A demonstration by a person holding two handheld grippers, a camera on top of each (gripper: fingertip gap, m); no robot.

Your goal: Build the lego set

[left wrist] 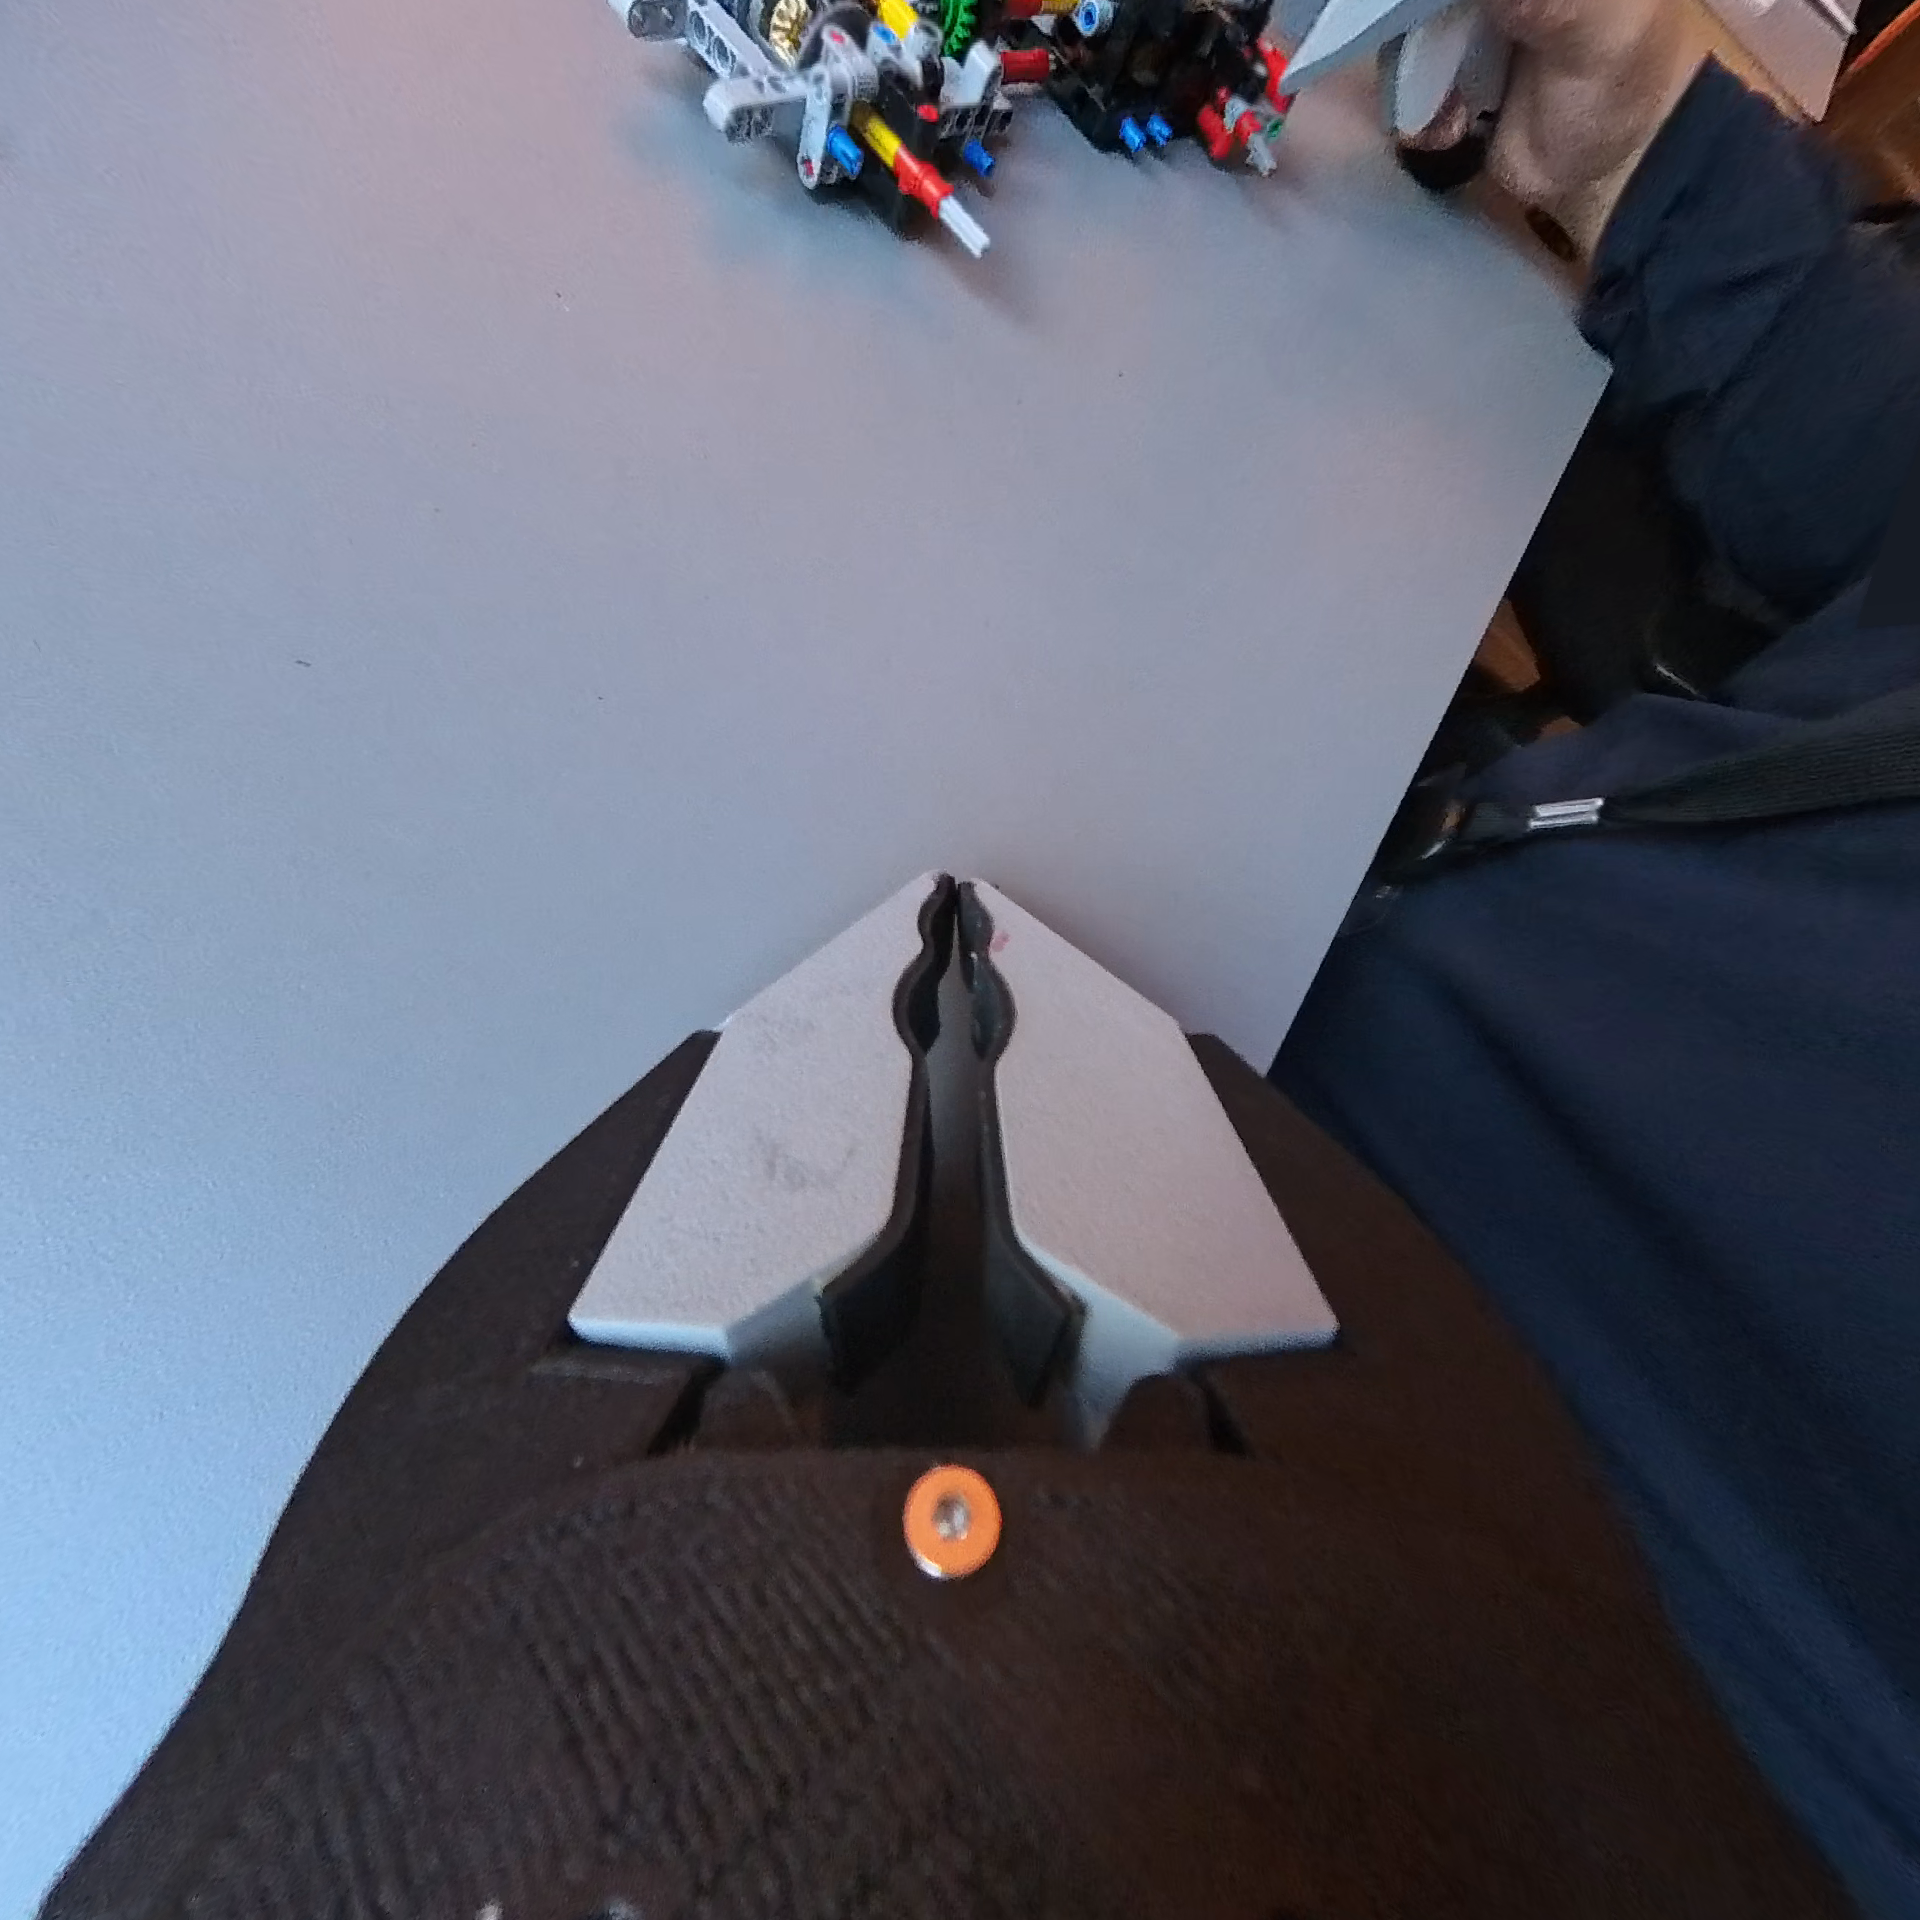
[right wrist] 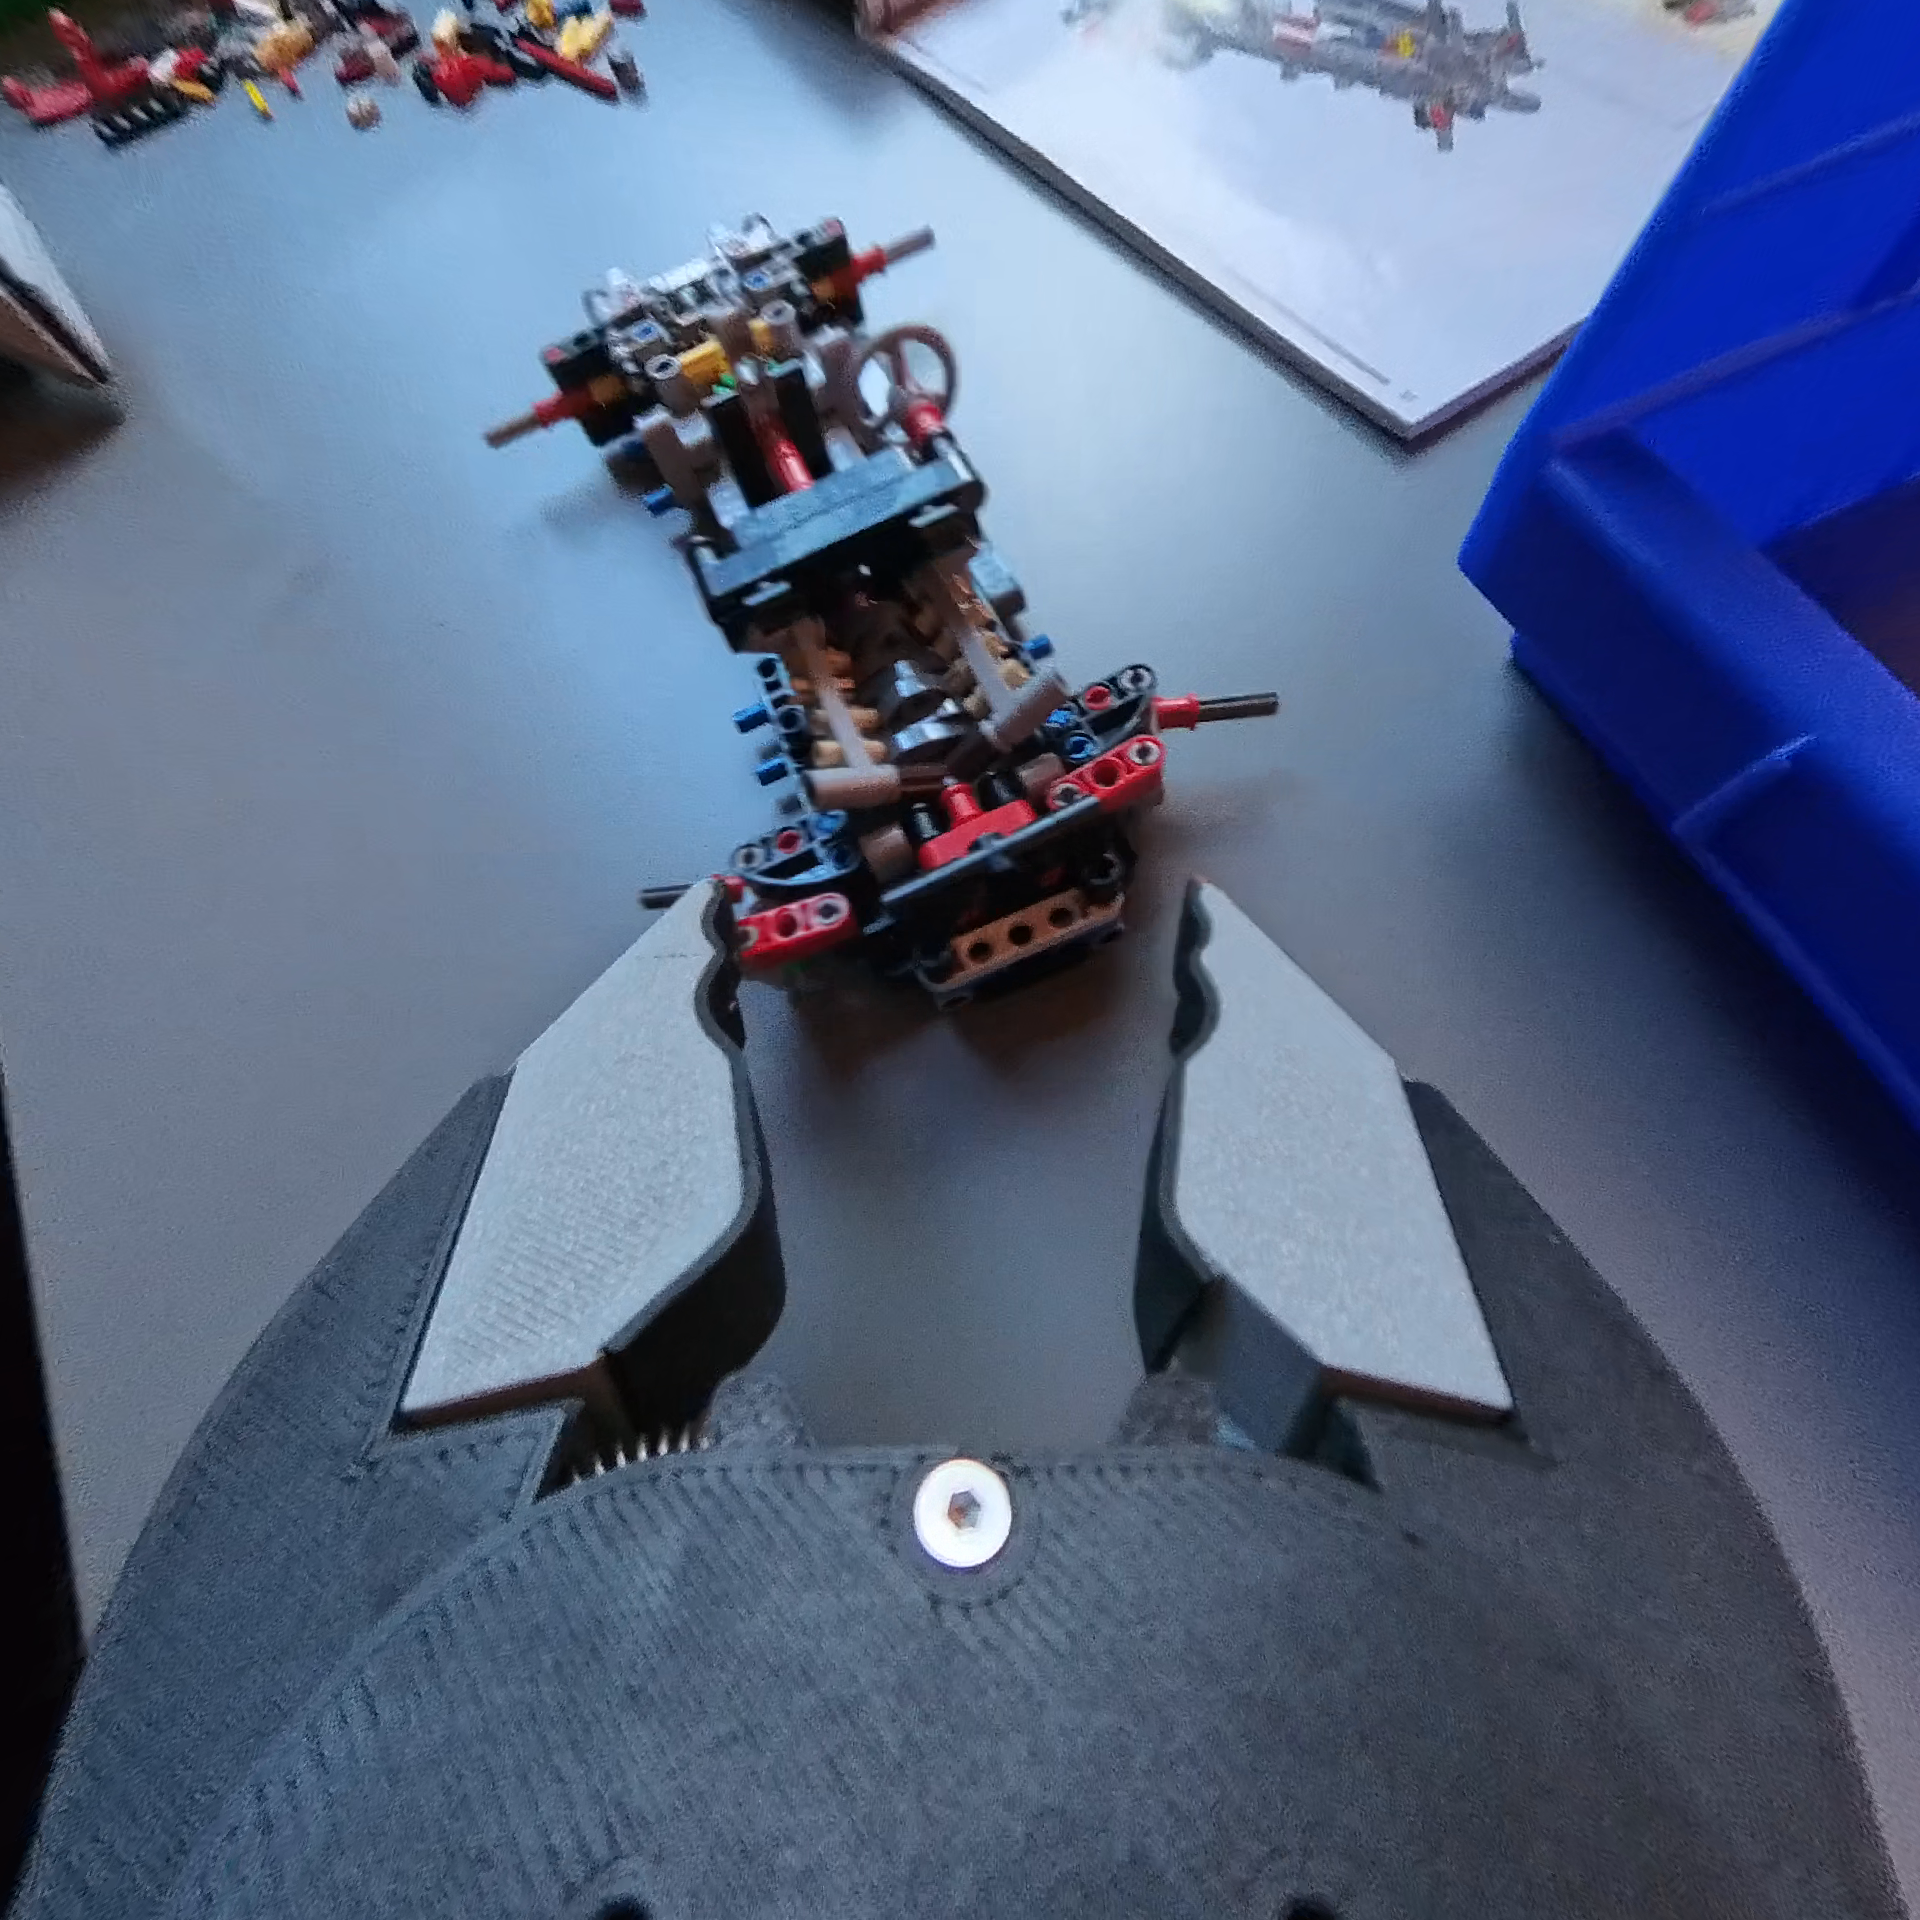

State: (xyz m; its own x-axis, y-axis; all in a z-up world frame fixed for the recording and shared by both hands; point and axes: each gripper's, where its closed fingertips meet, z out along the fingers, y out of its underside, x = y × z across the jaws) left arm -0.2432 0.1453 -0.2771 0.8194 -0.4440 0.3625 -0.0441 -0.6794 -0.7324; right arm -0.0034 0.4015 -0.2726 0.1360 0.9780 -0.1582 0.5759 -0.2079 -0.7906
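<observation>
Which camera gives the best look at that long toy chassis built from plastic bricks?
The right wrist view: the brick-built chassis lies lengthwise just ahead of the open right gripper, filling the middle of the picture. The left wrist view shows only part of it, far off at the top edge of the table.

**Open tabletop on one side, crowded on the other**

Bare table (left wrist: 623,571) stretches ahead of the left gripper (left wrist: 954,883). The right gripper (right wrist: 956,914) faces a brick chassis (right wrist: 883,644), hemmed by a blue bin (right wrist: 1714,540), booklet (right wrist: 1299,208) and loose bricks (right wrist: 312,62).
</observation>
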